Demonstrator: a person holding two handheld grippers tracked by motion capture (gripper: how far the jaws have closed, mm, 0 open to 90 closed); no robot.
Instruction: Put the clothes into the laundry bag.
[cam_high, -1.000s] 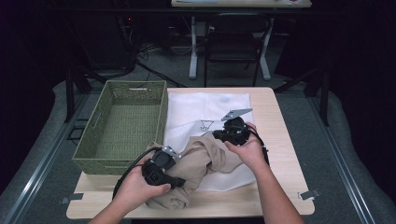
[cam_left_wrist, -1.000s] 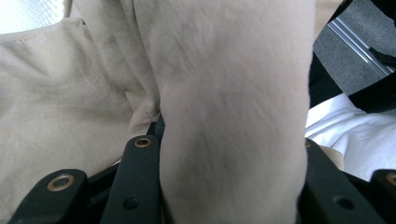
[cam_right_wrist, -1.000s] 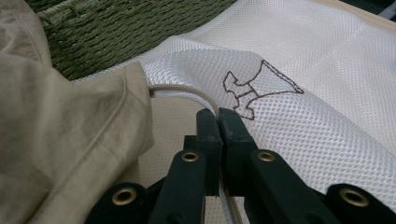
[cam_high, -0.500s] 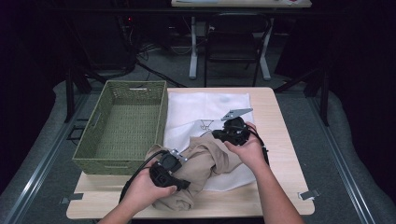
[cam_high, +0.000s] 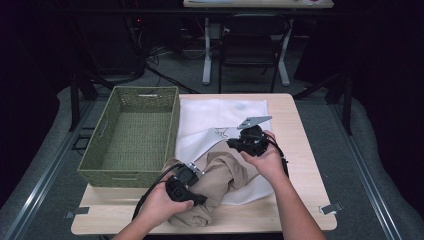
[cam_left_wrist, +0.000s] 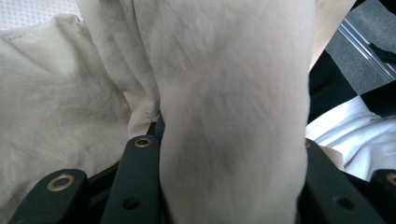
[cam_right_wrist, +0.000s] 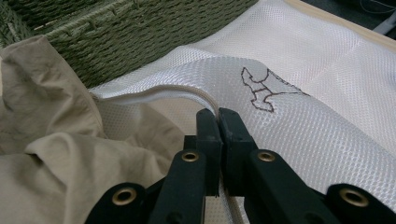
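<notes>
my right tool (cam_right_wrist: 218, 122) pinched the mesh bag (cam_right_wrist: 299, 126) rim open; my left tool (cam_high: 186, 184) gripped the khaki garment (cam_left_wrist: 233, 116), its bundle apparently pointing toward that mouth.

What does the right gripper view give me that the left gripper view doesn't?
Right gripper view: the right gripper with jaws shut on the rim of the white mesh bag, the dark printed mark on the mesh, and the green woven basket behind it.

Left gripper view: the left gripper with its jaws either side of a thick roll of the tan garment, plus a table edge and grey floor.

Both: tan garment and white mesh bag.
</notes>
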